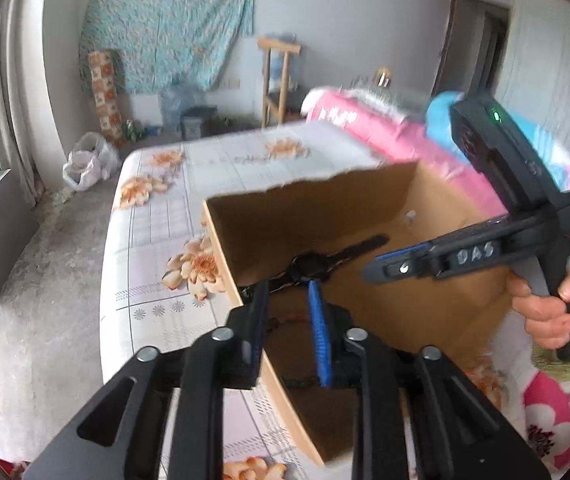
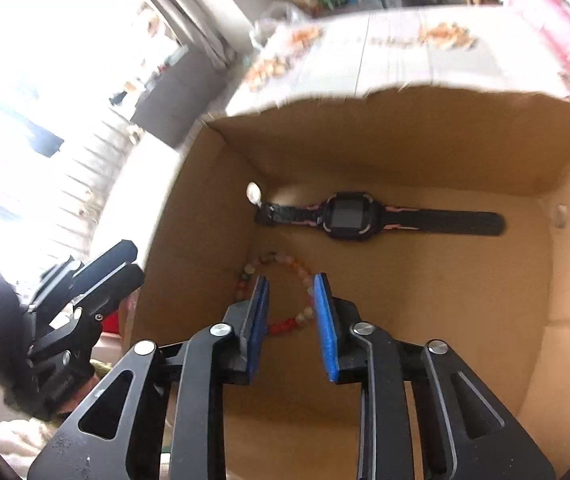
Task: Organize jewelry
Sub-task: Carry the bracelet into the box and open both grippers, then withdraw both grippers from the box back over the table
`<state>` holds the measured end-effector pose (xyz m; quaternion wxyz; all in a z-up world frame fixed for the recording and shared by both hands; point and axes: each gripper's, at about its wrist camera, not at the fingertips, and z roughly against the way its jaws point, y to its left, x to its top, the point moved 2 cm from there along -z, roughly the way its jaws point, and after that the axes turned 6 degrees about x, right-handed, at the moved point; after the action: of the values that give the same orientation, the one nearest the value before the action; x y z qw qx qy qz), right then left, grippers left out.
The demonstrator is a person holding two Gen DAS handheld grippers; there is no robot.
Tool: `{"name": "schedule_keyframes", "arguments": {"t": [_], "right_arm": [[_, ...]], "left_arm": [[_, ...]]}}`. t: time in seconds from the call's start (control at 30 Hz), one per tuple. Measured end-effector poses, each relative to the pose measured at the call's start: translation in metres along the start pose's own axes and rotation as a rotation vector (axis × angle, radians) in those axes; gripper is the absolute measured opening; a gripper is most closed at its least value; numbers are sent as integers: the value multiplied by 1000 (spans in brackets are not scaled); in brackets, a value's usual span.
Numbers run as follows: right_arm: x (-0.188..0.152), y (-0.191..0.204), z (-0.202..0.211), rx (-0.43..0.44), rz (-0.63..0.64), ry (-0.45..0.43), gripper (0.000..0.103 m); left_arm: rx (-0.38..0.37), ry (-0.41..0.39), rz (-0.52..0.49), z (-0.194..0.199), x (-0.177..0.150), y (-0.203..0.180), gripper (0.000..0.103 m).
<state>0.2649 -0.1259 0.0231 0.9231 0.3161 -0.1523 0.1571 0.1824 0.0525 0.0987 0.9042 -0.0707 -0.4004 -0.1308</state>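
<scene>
Right gripper (image 2: 290, 320) is over the open brown cardboard box (image 2: 565, 240), pointing down into it. Its blue-padded fingers (image 2: 259, 320) are apart with nothing between the pads. Directly beyond them, on the box floor by the left wall, lies the round bracelet of mixed pink, orange and pale beads (image 2: 281, 292). I can't tell whether the tips touch it.

Left gripper (image 1: 287, 320) sits at the box's near-left corner, fingers apart, straddling the cardboard wall edge without clamping it. Nothing held there either.

Further back on the box floor is the black square-faced wristwatch with pink strap accents (image 2: 349, 218), laid flat along the back wall. A small white bead-like piece (image 2: 253, 192) is at its strap end; too small to identify.

Progress, my read: watch and bracelet are already in the box, both grippers empty. I see no loose jewelry on the floral-print bed sheet (image 1: 157, 220), so what's left is unclear. Possibly tidying inside the box.

View differences: the right wrist view gives the full box floor, with the bracelet and watch face clear. The left wrist view shows only part of the watch and a hint of the beads between the fingers, but it does show the person's hand (image 1: 553, 304) on the right gripper's handle, the pink blanket (image 1: 385, 128) and the room beyond.
</scene>
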Motion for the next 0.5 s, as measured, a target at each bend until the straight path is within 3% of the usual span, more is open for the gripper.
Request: {"name": "schedule_keyframes", "arguments": {"t": [0.13, 0.2, 0.27, 0.4, 0.5], "right_arm": [[-37, 3, 62, 44, 39, -150, 32], [-63, 2, 90, 53, 59, -221, 33], [-95, 0, 116, 66, 70, -286, 37], [-146, -7, 125, 18, 19, -310, 39], [-171, -22, 98, -19, -86, -255, 39]], "left_arm": [[-104, -87, -3, 47, -23, -9, 42], [-151, -107, -15, 66, -39, -19, 53], [-183, -106, -26, 78, -58, -30, 58], [-249, -21, -12, 70, -93, -58, 63], [-217, 64, -30, 41, -111, -82, 63]]}}
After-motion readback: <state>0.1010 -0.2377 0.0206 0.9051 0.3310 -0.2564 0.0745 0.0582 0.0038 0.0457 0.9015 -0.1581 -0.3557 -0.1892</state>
